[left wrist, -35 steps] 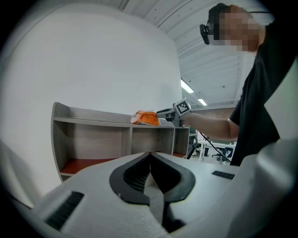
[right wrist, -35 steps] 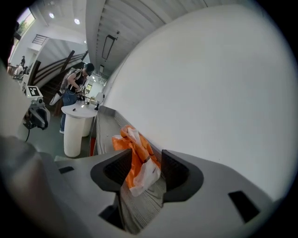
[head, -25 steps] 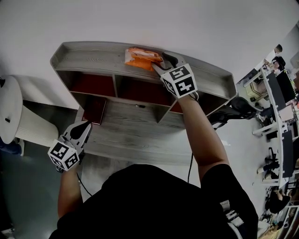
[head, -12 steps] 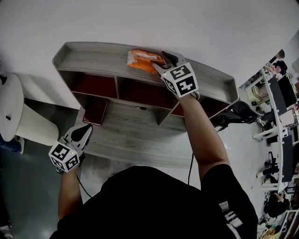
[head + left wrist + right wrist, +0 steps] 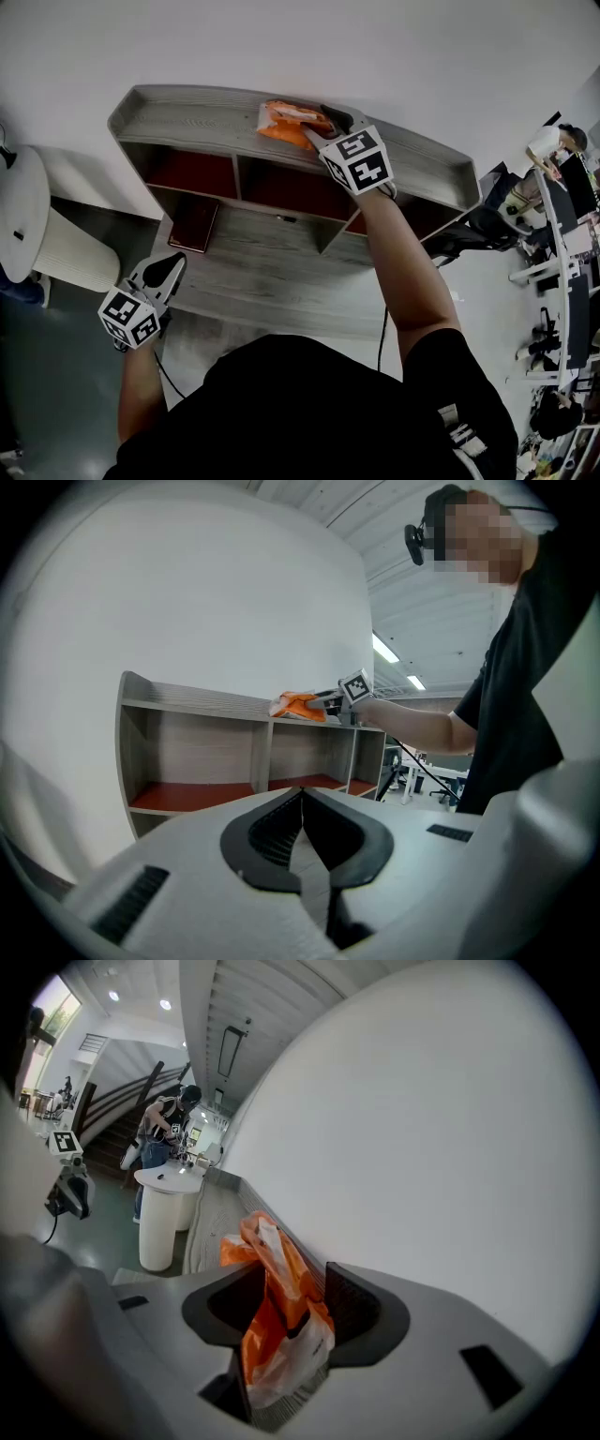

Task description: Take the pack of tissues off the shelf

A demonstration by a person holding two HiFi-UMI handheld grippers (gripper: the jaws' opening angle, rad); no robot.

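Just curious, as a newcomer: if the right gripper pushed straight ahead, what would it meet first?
The orange tissue pack, already between the right gripper's closing jaws; beyond it, probably the white wall.

Grey wooden shelf unit (image 5: 187,117), orange tissue pack (image 5: 283,124) on top.

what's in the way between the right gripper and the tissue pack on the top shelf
Nothing visible: the tissue pack already sits between the jaws of the right gripper, which are closing around it, on top of the shelf.

Shelf (image 5: 187,112) from overhead, afar, and close
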